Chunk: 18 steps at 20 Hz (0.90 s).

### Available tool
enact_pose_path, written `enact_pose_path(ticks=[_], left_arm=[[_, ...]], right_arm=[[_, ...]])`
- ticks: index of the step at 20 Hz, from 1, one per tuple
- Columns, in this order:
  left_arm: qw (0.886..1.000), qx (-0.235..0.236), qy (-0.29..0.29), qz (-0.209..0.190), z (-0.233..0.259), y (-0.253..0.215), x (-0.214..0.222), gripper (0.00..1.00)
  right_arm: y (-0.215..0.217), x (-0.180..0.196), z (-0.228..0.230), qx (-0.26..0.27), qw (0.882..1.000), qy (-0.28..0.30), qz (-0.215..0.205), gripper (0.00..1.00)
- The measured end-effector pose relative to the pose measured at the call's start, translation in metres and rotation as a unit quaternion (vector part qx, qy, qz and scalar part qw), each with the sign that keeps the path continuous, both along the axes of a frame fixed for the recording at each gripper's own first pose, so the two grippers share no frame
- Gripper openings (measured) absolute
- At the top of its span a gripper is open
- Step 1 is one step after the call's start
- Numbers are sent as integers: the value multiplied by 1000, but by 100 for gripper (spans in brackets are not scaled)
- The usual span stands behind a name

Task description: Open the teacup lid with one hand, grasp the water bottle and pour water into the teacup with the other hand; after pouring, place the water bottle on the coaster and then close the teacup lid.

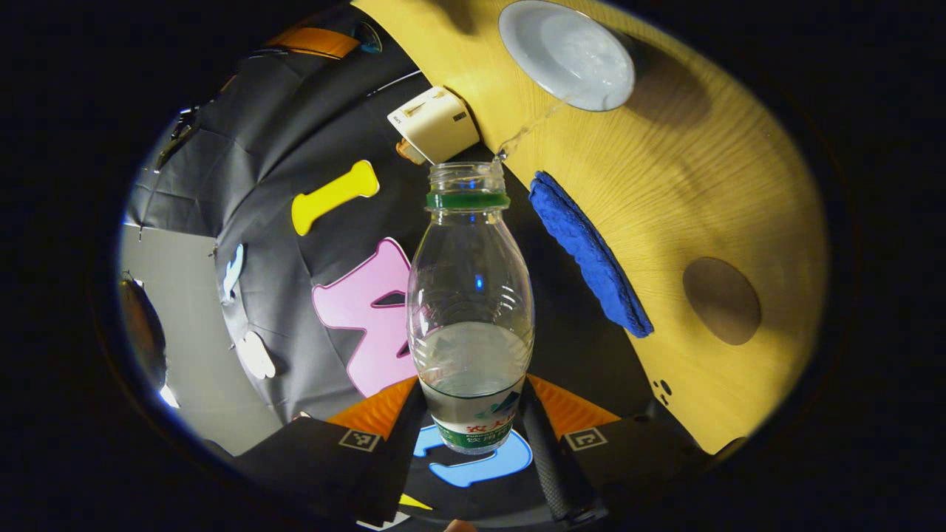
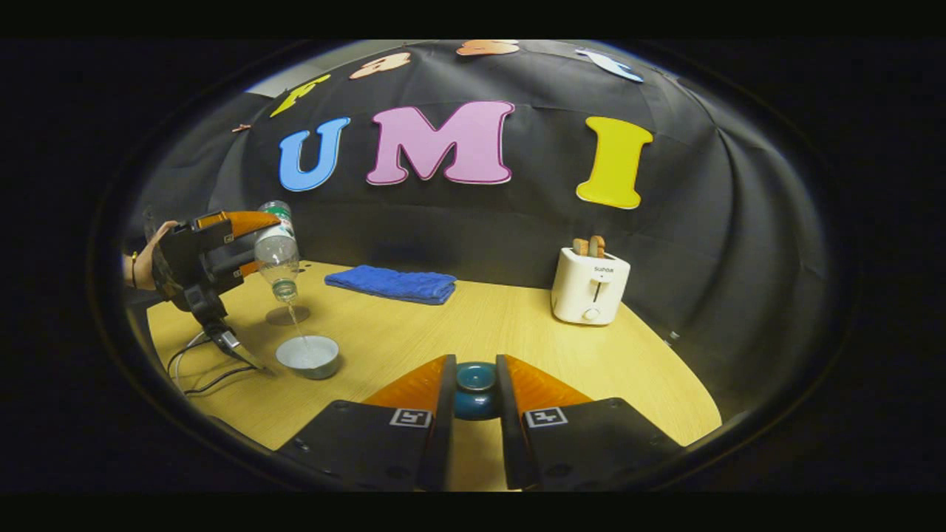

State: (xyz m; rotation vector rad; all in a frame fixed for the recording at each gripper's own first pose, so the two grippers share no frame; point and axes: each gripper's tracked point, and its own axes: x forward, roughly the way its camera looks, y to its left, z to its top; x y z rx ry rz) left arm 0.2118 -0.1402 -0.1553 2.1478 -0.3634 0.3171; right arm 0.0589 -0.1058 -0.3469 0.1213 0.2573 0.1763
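Pale wooden table [image 2: 473, 325], black cloth behind. Left gripper [image 1: 473, 425] clamps the clear plastic water bottle [image 1: 470, 310], streaming into the open white teacup [image 2: 308, 355] near the left edge. Right gripper [image 2: 475, 388] pinches the dark teal lid [image 2: 475, 377]. Over-tilting could splash past the rim.

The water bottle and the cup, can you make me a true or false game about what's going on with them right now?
1. The left gripper holds the water bottle tipped, with water streaming into the teacup. True.
2. The bottle still wears its cap. False: its neck is open.
3. The right gripper is shut on the teacup lid. True.
4. The blue towel is draped over the toaster. False: it lies folded on the table, well apart from the toaster.
5. The bottle stands on the coaster. False: it is held up in the air.
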Motion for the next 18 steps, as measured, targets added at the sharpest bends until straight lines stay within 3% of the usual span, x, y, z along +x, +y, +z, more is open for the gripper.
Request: enact_pose_path(ticks=[6, 11, 12, 13, 15, 16, 18], left_arm=[[998, 7, -28, -54, 14, -23, -10, 75], [999, 7, -11, -50, 3, -22, 0, 75], [999, -2, -6, -47, 0, -20, 1, 75], [999, -15, 3, -42, -4, -17, 3, 75], [998, -51, 26, -26, -12, -5, 6, 75], [996, -76, 41, -20, -18, 0, 7, 75], [987, -137, 75, -22, -29, 1, 5, 75]], right_arm=[[2, 2, 0, 1, 1000, 1, -1, 31], [3, 2, 1, -4, 1000, 2, -2, 36], [3, 2, 1, -5, 1000, 2, -4, 26], [4, 1, 1, -5, 1000, 4, -5, 31], [7, 1, 0, -3, 1000, 7, -6, 26], [9, 1, 2, -1, 1000, 7, -6, 36], [14, 2, 2, -2, 1000, 7, -7, 31]])
